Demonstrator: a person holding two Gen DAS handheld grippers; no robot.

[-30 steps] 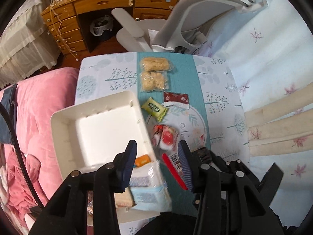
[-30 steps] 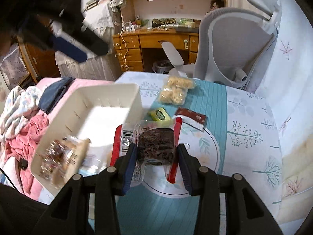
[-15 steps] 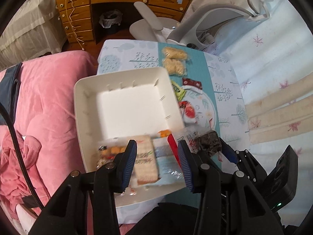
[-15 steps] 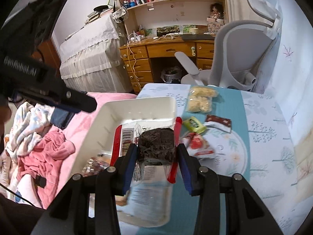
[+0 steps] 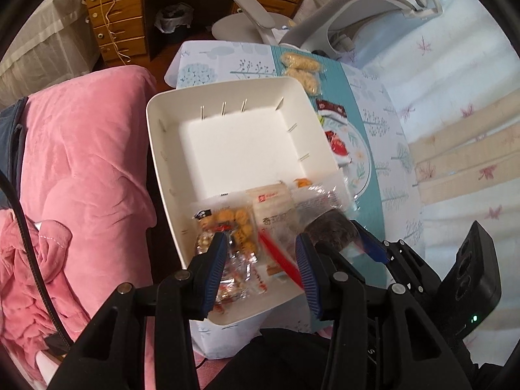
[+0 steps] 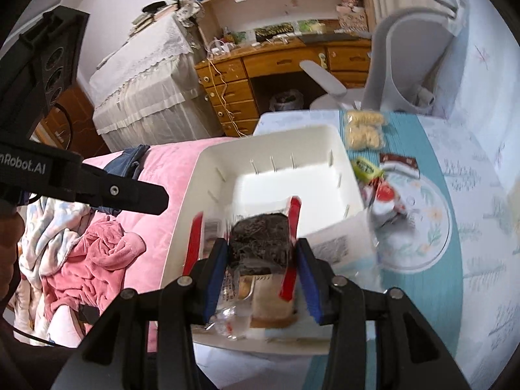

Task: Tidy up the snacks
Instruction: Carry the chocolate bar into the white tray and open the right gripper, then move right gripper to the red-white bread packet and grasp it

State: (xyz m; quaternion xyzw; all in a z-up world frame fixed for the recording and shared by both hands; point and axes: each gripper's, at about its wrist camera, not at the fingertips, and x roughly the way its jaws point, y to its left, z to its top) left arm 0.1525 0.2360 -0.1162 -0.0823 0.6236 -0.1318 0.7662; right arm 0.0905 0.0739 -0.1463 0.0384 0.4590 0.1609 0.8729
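right tongs (image 6: 261,256) clench dark snack pack (image 6: 260,237) over bin (image 6: 269,139); left tongs (image 5: 260,260) released; early release could drop it at bin's 3 o'clock rim.

Even indoor light, glare whitening the tray floor (image 5: 240,143), fisheye-bent edges.

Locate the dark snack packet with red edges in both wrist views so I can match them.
Left wrist: dark snack packet lower right, in the right gripper, over the white bin.
Right wrist: packet bottom centre, between the pads.
Shared landmark: the white bin.
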